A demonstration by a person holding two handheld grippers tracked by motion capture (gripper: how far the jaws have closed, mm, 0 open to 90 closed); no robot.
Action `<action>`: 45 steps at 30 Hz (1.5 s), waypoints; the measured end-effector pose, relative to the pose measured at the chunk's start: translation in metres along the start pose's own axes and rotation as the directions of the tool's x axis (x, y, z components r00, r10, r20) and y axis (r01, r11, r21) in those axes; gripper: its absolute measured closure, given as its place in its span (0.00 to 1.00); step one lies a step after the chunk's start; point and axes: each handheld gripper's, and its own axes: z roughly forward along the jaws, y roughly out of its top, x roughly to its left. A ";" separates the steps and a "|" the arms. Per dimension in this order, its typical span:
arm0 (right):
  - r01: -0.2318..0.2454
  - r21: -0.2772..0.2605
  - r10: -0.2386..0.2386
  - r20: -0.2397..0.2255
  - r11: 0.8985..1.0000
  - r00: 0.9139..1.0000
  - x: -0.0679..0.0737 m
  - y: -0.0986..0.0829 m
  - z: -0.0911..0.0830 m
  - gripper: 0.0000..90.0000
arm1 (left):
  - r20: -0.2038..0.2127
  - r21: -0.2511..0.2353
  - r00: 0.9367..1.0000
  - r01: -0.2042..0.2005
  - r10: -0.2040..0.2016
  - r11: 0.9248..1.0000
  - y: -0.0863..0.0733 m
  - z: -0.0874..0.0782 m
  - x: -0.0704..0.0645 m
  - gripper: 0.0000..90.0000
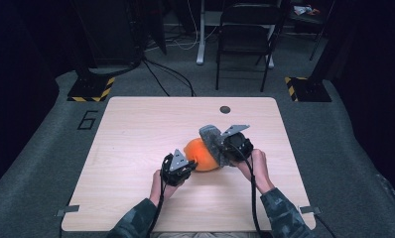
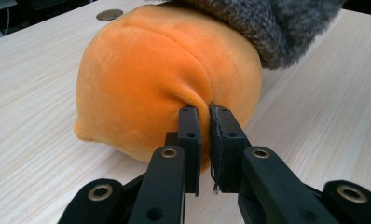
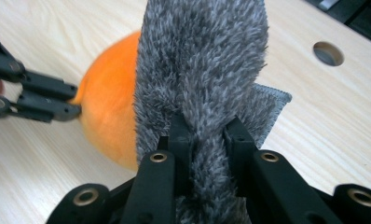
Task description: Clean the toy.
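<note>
An orange plush ball (image 1: 201, 154) (image 2: 165, 79) (image 3: 110, 100) lies near the middle of the wooden table (image 1: 136, 129). My left gripper (image 1: 185, 163) (image 2: 205, 116) is shut on a pinched fold of the plush at its near left side. A grey fuzzy cloth (image 1: 213, 144) (image 3: 200, 70) (image 2: 267, 28) drapes over the ball's right side. My right gripper (image 1: 224, 148) (image 3: 207, 133) is shut on this cloth, its jaws sunk in the pile. In the right gripper view the left gripper (image 3: 74, 105) comes in from the left edge, touching the ball.
A round cable hole (image 1: 225, 109) (image 3: 328, 52) (image 2: 109, 14) sits near the table's far edge. Beyond the table stand a black folding chair (image 1: 247, 34), stand bases with yellow-black tape (image 1: 91, 89), and floor cables. Bare wood surrounds the ball on all sides.
</note>
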 end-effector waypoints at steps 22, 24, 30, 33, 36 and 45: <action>-0.051 0.061 0.050 0.029 0.997 0.998 -0.013 -0.019 0.027 0.85 | -0.081 0.016 0.996 0.024 -0.023 1.000 -0.005 0.005 0.000 0.56; -0.050 0.061 0.049 0.027 0.997 0.998 -0.014 -0.020 0.027 0.85 | -0.094 0.019 0.996 0.015 -0.013 1.000 -0.006 0.011 -0.004 0.58; -0.063 0.061 0.061 0.035 0.996 0.998 -0.016 -0.021 0.024 0.85 | -0.100 -0.009 0.995 -0.005 0.004 1.000 -0.004 0.012 -0.007 0.85; -0.076 0.035 0.074 0.037 0.997 0.997 -0.018 -0.017 0.017 0.85 | -0.079 -0.028 0.997 0.008 -0.010 1.000 -0.001 0.008 -0.005 0.88; -0.081 0.008 0.081 0.025 0.997 0.996 -0.019 -0.011 0.005 0.85 | -0.054 -0.057 0.998 0.014 -0.017 0.998 0.004 0.002 -0.003 0.89; -0.050 -0.072 0.047 -0.043 0.996 0.998 0.001 0.004 -0.019 0.85 | 0.005 -0.085 0.998 0.065 -0.065 0.994 0.010 -0.006 -0.003 0.89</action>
